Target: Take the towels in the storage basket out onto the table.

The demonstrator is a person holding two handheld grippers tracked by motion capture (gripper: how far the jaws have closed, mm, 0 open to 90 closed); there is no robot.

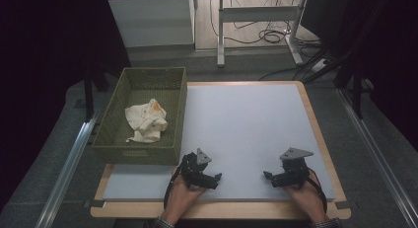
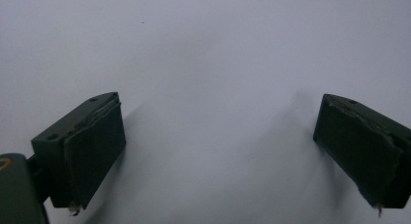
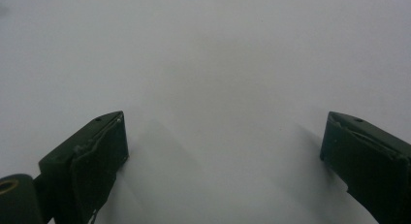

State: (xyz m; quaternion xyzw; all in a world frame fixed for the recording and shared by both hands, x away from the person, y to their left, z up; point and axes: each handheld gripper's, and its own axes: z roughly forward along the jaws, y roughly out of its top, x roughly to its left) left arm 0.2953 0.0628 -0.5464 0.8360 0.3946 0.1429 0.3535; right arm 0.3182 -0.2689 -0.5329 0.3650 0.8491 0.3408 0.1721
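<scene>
While both jaws gape empty, left gripper [image 1: 218, 177], right gripper [image 1: 266, 175], cloth [image 1: 146, 121] in basket [image 1: 178, 109], well apart.

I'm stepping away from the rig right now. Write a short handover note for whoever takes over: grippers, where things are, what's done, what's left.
Left hand-held gripper: open, empty, low over the white mat, near edge.
Right hand-held gripper: open, empty, also low over the mat, facing the left one.
Cream cloth: crumpled inside the green basket at the table's left side, touched by neither gripper.
Done: judging by the layout, the cloth is already in the basket, unfolded.
Left: probably nothing on the mat to handle; check whether the cloth should come out.
</scene>
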